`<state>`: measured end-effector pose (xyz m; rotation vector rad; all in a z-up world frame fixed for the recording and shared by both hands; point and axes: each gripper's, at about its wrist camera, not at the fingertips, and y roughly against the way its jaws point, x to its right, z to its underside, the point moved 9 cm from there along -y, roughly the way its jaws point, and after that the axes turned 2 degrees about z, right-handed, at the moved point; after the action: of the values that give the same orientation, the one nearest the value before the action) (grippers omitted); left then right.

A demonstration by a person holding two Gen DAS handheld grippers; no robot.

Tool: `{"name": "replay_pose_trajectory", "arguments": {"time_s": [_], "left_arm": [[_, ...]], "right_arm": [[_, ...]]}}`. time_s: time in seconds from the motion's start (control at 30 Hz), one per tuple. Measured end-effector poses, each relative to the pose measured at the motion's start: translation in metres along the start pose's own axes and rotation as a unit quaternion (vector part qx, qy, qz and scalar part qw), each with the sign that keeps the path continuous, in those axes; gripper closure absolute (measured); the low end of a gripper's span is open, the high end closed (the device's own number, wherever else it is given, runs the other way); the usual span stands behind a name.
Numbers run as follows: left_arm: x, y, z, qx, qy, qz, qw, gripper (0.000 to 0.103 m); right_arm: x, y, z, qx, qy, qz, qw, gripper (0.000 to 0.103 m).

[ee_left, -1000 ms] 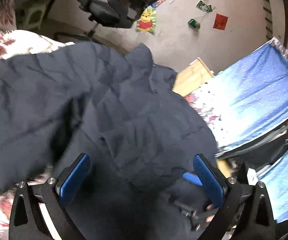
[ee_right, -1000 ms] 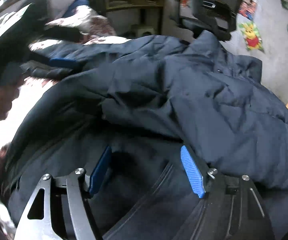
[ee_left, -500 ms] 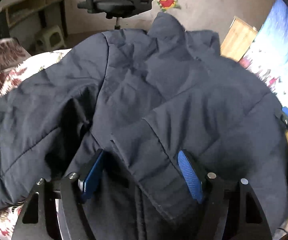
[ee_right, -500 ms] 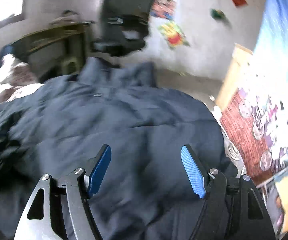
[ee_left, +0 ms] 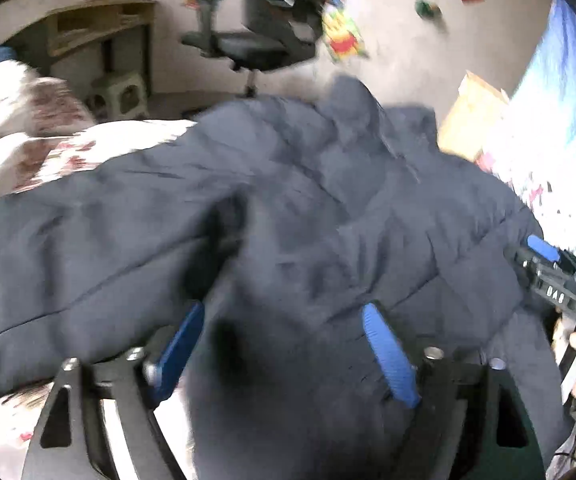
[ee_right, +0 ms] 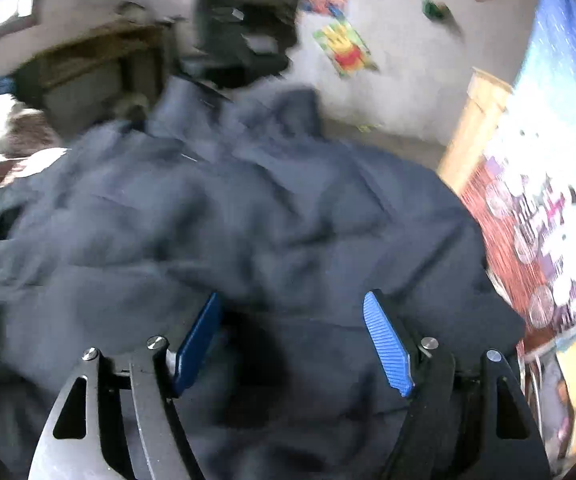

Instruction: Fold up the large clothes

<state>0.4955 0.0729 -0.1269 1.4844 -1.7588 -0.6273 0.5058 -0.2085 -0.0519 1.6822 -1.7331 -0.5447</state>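
A large dark navy padded jacket (ee_left: pixel 308 220) lies spread over a bed with a floral sheet (ee_left: pixel 100 148); its collar points toward the far wall. It fills the right wrist view (ee_right: pixel 248 220) too. My left gripper (ee_left: pixel 284 344) is open, its blue pads on either side of a bunched fold of the jacket near its hem. My right gripper (ee_right: pixel 292 340) is open over the jacket, with fabric between the pads. The right gripper also shows at the right edge of the left wrist view (ee_left: pixel 544 256), beside the jacket's edge.
A black office chair (ee_left: pixel 256 36) stands beyond the bed, with a wooden desk (ee_left: pixel 100 28) and a small stool (ee_left: pixel 120 92) to its left. A wooden board (ee_left: pixel 476 112) and a blue cloth (ee_left: pixel 560 120) are on the right. Posters hang on the wall (ee_right: pixel 344 48).
The left gripper closed from wide open to a narrower gap and settled over the jacket's fold. The right gripper swung from the left part of the jacket toward its right side.
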Motion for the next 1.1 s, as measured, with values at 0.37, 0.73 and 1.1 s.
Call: {"name": "replay_pose_trajectory", "arguments": {"time_s": [0.37, 0.73, 1.1], "left_arm": [[-0.171, 0.108, 0.046, 0.023, 0.194, -0.07, 0.9782, 0.011], [-0.269, 0.145, 0.066, 0.076, 0.417, -0.03, 0.9053, 0.011], [-0.285, 0.143, 0.06, 0.073, 0.385, -0.157, 0.9064, 0.083]], "right_arm": [[-0.147, 0.014, -0.018, 0.01, 0.085, -0.112, 0.99, 0.025], [-0.168, -0.002, 0.005, -0.017, 0.087, -0.109, 0.99, 0.023], [-0.176, -0.017, 0.01, -0.004, 0.096, -0.084, 0.992, 0.016]]}}
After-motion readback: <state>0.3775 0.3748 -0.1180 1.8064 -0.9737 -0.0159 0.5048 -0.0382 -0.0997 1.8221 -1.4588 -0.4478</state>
